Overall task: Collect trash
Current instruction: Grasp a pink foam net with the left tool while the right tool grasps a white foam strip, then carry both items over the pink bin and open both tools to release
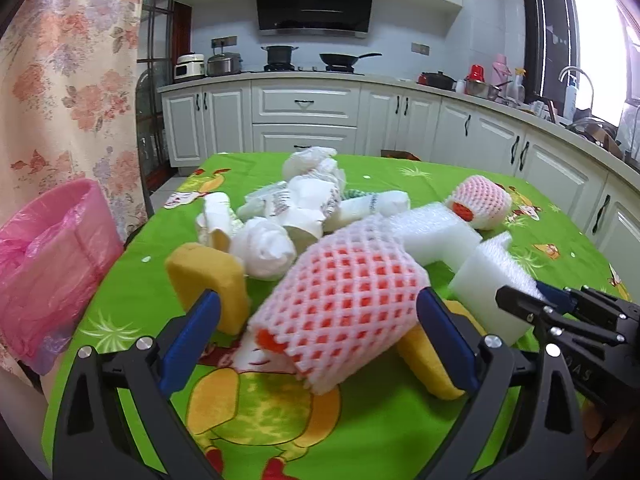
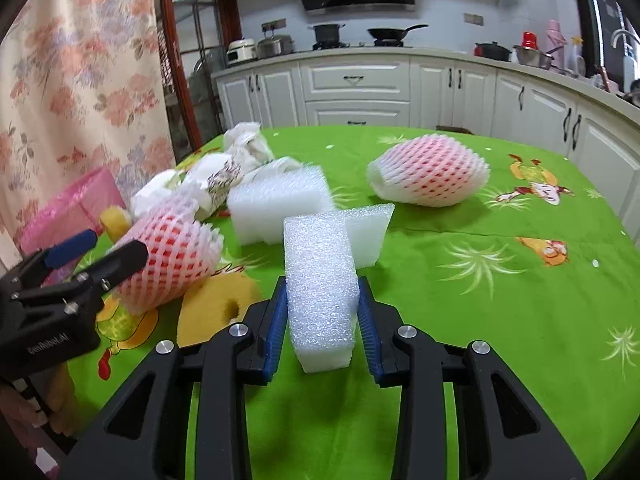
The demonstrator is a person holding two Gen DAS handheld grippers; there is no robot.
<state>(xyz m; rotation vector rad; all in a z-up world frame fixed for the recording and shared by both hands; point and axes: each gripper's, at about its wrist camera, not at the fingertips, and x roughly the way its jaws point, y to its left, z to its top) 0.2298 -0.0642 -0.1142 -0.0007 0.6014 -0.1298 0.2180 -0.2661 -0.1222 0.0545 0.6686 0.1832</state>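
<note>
Trash lies heaped on a green tablecloth [image 1: 380,420]. My left gripper [image 1: 320,312] is open with its jaws on either side of a pink foam fruit net [image 1: 340,300]; it also shows in the right wrist view [image 2: 172,256]. My right gripper [image 2: 322,312] is shut on a white foam block [image 2: 320,292], seen in the left wrist view [image 1: 492,284]. A second fruit net [image 2: 428,172] lies farther back. Yellow sponges [image 1: 208,280] lie beside the near net. A pink-lined bin [image 1: 48,264] stands at the table's left.
Crumpled white paper and wrappers [image 1: 296,204] pile at the table's middle back. More white foam blocks [image 2: 276,208] lie nearby. Kitchen cabinets [image 1: 304,120] and a floral curtain [image 1: 68,80] stand beyond the table.
</note>
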